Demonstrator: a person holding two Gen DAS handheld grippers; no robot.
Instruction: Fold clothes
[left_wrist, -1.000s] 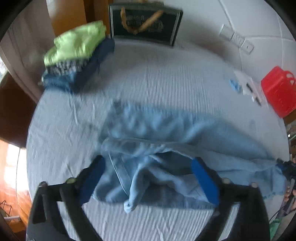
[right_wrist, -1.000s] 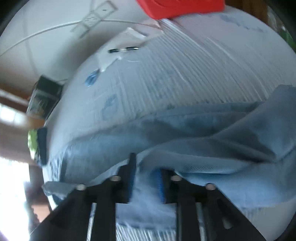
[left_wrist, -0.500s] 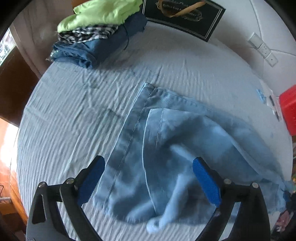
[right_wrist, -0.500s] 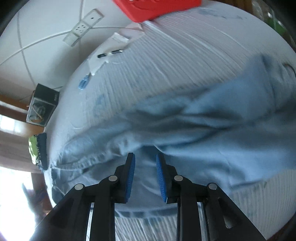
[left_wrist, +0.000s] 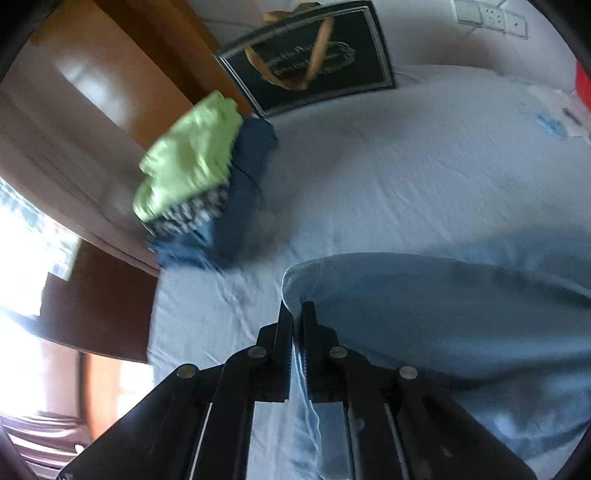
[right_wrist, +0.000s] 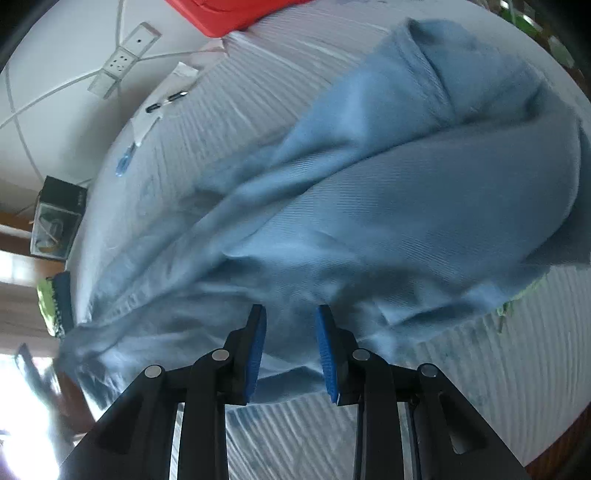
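Observation:
A light blue garment (left_wrist: 443, 314) lies rumpled on the pale blue bed sheet (left_wrist: 369, 166). In the left wrist view my left gripper (left_wrist: 297, 308) is shut on the garment's rounded stitched corner, with the hem running down between its black fingers. In the right wrist view the same garment (right_wrist: 406, 203) spreads away in thick folds. My right gripper (right_wrist: 291, 317) has its blue pads a little apart, with a bunch of the cloth held between them near the garment's near edge.
A stack of folded clothes (left_wrist: 195, 173), lime green on top, sits at the bed's far left corner beside a black bag (left_wrist: 310, 59). A red basket (right_wrist: 236, 11), papers and a pen (right_wrist: 166, 103) lie by the wall. Wooden furniture borders the left.
My left gripper went from wide open above the garment to shut on its corner, and dropped closer to the bed. The right gripper carried its bunch of cloth sideways, and the garment's folds shifted.

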